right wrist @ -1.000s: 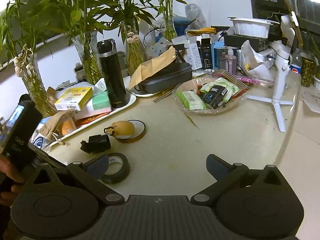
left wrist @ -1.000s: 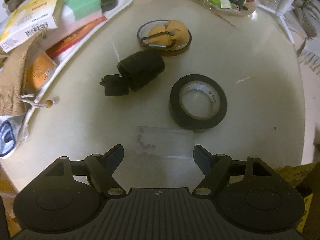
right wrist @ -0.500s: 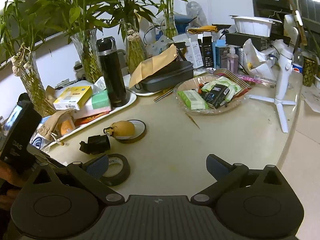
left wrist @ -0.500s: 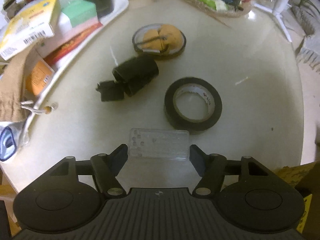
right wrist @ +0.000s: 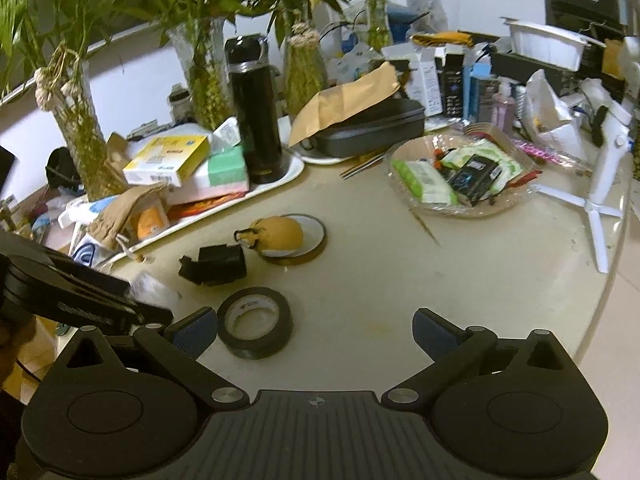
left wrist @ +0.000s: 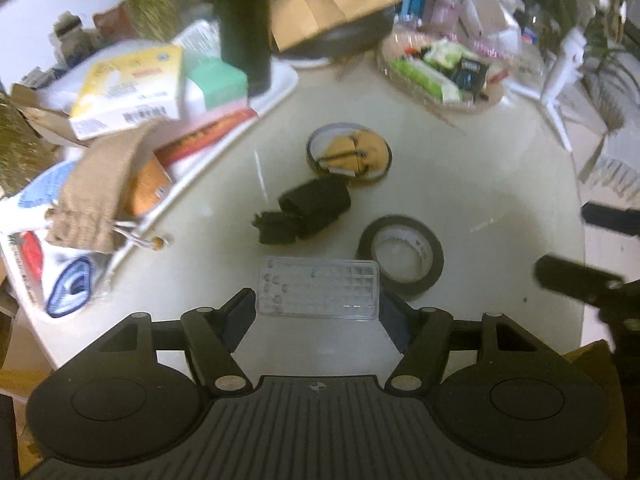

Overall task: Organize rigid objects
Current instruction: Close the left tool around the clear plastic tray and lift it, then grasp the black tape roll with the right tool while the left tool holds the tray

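Observation:
My left gripper is shut on a clear plastic case and holds it above the table. Beyond it lie a black tape roll, a black pouch and a yellow pear-shaped item with a carabiner on a brown tape ring. My right gripper is open and empty, low over the table; the black tape roll lies just inside its left finger. The black pouch and yellow item sit farther back. The left gripper body shows at the right wrist view's left edge.
A white tray at the back left holds boxes and a black flask. A glass dish of packets, a dark case under a brown envelope, plant vases and a white tripod stand around. The table edge runs at right.
My left gripper closed on the clear case and lifted it off the table, tilting the view upward. My right gripper shifted slightly forward toward the black tape roll.

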